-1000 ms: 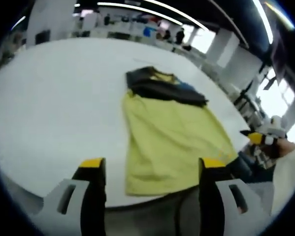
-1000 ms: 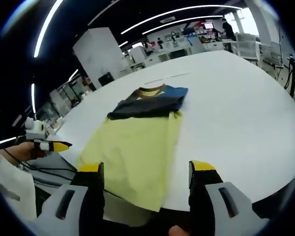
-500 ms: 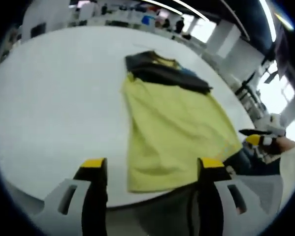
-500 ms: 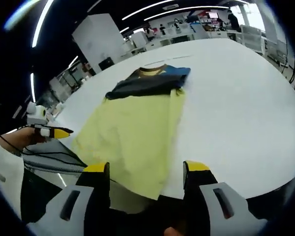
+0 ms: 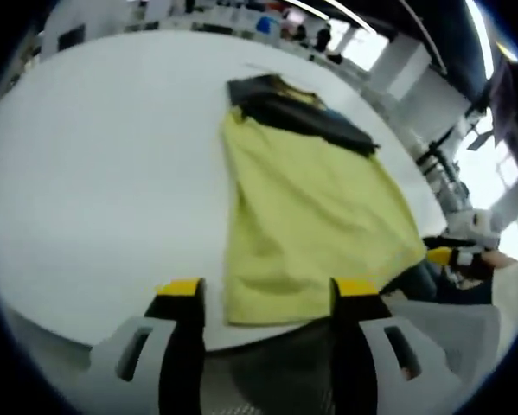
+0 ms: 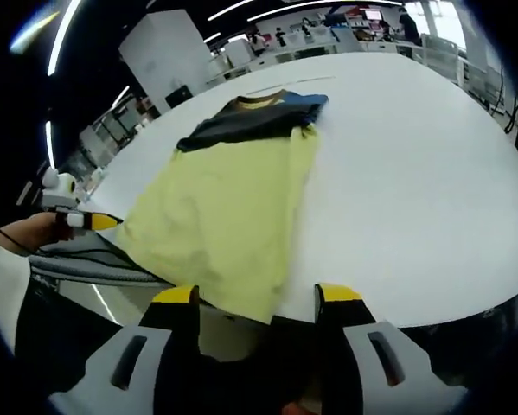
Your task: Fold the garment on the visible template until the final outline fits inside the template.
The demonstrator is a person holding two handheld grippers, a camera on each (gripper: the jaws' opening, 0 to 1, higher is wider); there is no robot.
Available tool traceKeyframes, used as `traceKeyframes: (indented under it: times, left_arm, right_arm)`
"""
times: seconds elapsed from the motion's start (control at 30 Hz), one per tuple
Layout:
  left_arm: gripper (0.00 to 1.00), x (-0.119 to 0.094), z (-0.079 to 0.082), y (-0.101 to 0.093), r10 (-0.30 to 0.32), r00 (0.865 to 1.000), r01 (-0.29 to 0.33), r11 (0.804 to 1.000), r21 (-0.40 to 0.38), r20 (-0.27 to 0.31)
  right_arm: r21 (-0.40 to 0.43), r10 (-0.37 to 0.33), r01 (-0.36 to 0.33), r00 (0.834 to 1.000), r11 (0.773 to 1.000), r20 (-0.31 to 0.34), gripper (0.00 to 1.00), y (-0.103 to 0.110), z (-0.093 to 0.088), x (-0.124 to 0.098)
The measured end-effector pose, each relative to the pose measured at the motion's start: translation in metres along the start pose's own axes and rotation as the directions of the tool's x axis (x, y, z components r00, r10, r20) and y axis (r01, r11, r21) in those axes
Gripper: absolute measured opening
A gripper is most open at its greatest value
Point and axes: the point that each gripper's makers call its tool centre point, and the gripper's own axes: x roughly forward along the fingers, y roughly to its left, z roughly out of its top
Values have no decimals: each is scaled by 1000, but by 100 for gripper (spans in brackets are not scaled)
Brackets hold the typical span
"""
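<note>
Where over edge, garment (image 5: 306,207) hem unclear

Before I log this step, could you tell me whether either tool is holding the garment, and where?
Nothing is held: both tools are open, short of the yellow garment's near hem.

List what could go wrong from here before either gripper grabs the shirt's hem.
1. The yellow shirt lies with its near hem at the white table edge, so a low approach may strike the edge or drag the hem off.
2. The left gripper and right gripper are both open and line up on different hem corners; an uneven pinch would likely skew the fold.
3. The dark folded part at the collar end could shift if the fabric is pulled.
</note>
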Motion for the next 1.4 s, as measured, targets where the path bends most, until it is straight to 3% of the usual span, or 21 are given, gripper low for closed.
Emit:
traceKeyframes:
  times: [0.17,0.37,0.57,0.67,0.87,1.0,1.1,1.4]
  left_arm:
    - [31,5,-10,-9,-39,999,39,999,-16,-38]
    - [20,5,-14,-4,-30,998,28,999,-37,-60]
    - [4,9,-19,2,-13,996,10,1000,-30,-94]
    - [2,9,-20,2,-22,995,18,999,-40,-99]
    - [1,4,-17,1,-11,996,10,1000,-14,-89]
    - [0,-6,-12,-1,-21,998,18,999,-46,-62]
    - [0,-21,2,-8,-31,999,30,997,-77,-16]
    - [0,-46,16,-24,-38,999,42,993,-111,39]
  right_arm:
    - [16,-8,8,1000,1000,3,43,-2,0,-1]
    - [31,-31,31,1000,999,0,28,-9,-3,1]
    - [15,-60,60,998,998,-13,8,-17,-6,9]
    - [37,-61,61,998,997,-12,3,-18,-3,14]
    - [84,-71,72,997,994,-16,2,-17,0,11]
    - [188,-56,53,998,981,9,2,-13,2,3]
    - [302,-30,10,998,953,62,1,-9,11,-11]
    - [290,-10,-19,995,957,98,1,-4,27,-29]
